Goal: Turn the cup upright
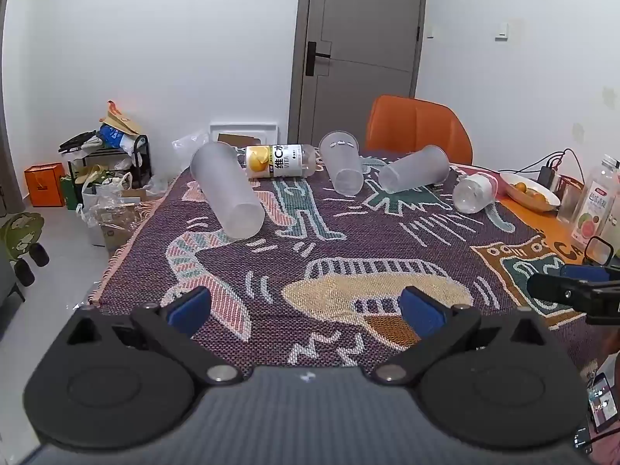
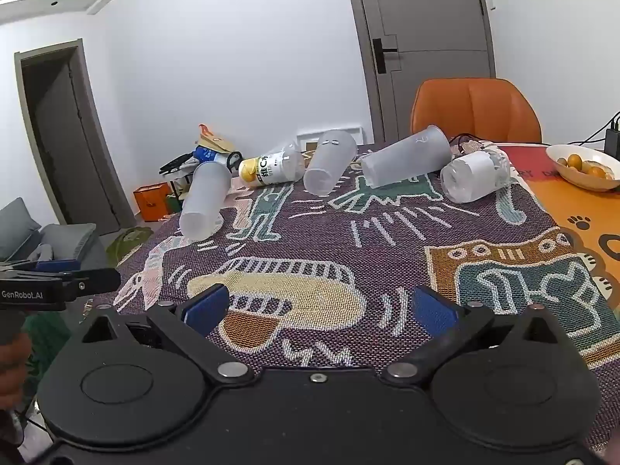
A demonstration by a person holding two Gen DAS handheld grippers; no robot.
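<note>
Three frosted plastic cups lie on their sides on the patterned cloth at the far half of the table: a left cup [image 1: 226, 190] [image 2: 203, 201], a middle cup [image 1: 343, 162] [image 2: 329, 162] and a right cup [image 1: 414, 168] [image 2: 407, 159]. My left gripper [image 1: 306, 312] is open and empty, low over the near part of the cloth. My right gripper [image 2: 323, 310] is open and empty too, also near the front. Each gripper shows at the edge of the other's view.
A yellow-labelled bottle [image 1: 279, 161] [image 2: 271, 166] and a white-wrapped bottle [image 1: 474, 192] [image 2: 474, 174] also lie on the cloth [image 1: 348, 240]. A bowl of oranges [image 2: 583, 164], a drink bottle [image 1: 593, 205] and cables sit at the right. An orange chair [image 1: 418, 126] stands behind the table.
</note>
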